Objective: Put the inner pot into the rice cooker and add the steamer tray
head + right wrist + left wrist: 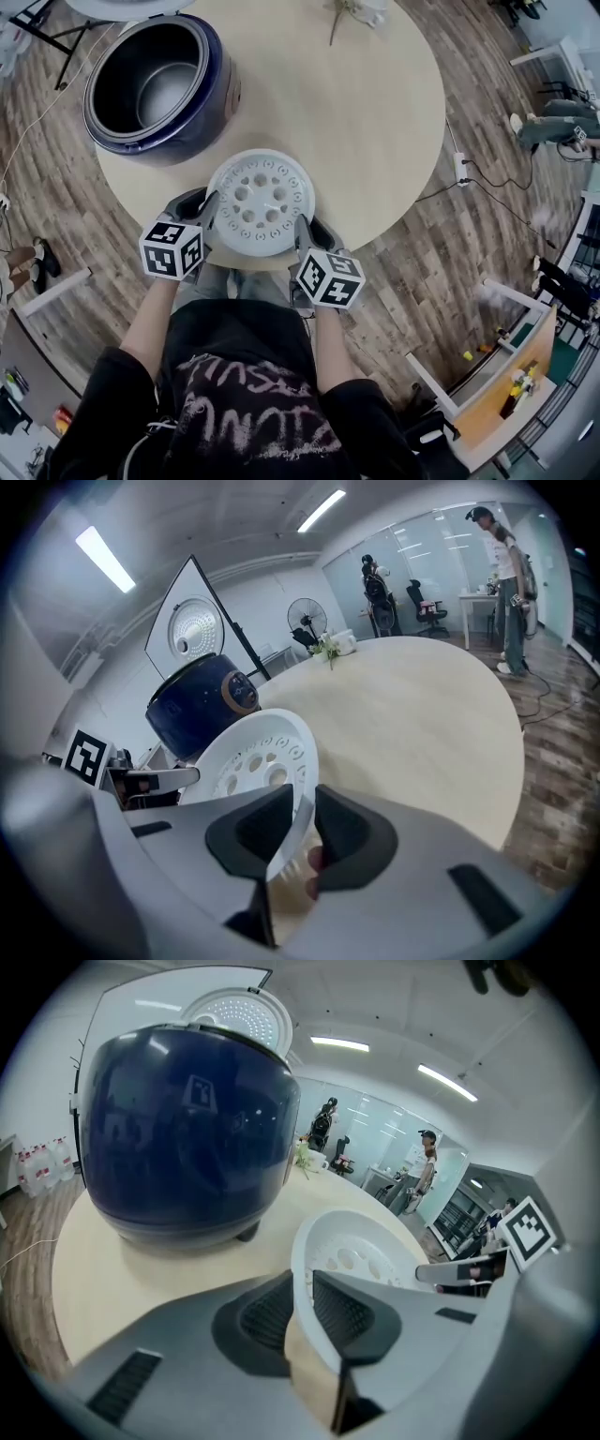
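The white round steamer tray (261, 202) with its holes lies on the round wooden table (375, 112) near the front edge. My left gripper (208, 206) is shut on the tray's left rim. On the right rim, my right gripper (305, 230) is shut as well. In the left gripper view the pads of the left gripper (302, 1302) pinch the thin rim of the tray (352, 1251). The right gripper (305, 822) clamps the tray (253, 757) the same way. The dark blue rice cooker (155, 84) stands open at the back left, its inside dark with a grey bottom.
The cooker's lid (234, 1012) stands raised behind the cooker's body (178, 1138). A small vase of flowers (352, 11) sits at the table's far edge. A power strip (461, 169) and cables lie on the wooden floor to the right. People stand far off in the room.
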The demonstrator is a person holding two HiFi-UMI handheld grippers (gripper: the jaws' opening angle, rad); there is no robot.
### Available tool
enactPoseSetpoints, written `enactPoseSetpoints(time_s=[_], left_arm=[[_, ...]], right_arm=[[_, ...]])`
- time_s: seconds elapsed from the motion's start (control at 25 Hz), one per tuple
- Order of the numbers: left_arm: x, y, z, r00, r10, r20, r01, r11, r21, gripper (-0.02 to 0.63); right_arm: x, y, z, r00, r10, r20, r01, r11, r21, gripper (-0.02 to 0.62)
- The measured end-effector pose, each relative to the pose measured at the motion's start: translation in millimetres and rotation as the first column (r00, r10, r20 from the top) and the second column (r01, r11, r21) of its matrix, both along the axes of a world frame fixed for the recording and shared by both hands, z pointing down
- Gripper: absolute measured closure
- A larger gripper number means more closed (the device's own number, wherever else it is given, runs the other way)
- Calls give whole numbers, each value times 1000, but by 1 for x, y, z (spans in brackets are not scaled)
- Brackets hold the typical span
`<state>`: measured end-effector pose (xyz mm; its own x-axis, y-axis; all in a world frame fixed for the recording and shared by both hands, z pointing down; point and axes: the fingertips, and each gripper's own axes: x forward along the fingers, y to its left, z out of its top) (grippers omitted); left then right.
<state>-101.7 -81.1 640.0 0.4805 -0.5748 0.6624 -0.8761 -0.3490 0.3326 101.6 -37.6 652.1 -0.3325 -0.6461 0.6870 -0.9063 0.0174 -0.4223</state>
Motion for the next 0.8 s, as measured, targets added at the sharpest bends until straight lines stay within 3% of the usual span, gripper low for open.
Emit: enactPoseSetpoints(time_s=[0.32, 0.8], left_arm=[[-3, -11, -61, 1000, -3, -24, 6, 988, 153, 538], [-16, -15, -166, 998, -30, -61, 51, 923, 382, 540]], right_arm=[[-2, -11, -58, 1000, -1, -25, 4, 988, 155, 520], [-11, -28, -160, 1000, -13, -23, 21, 924, 381, 528]])
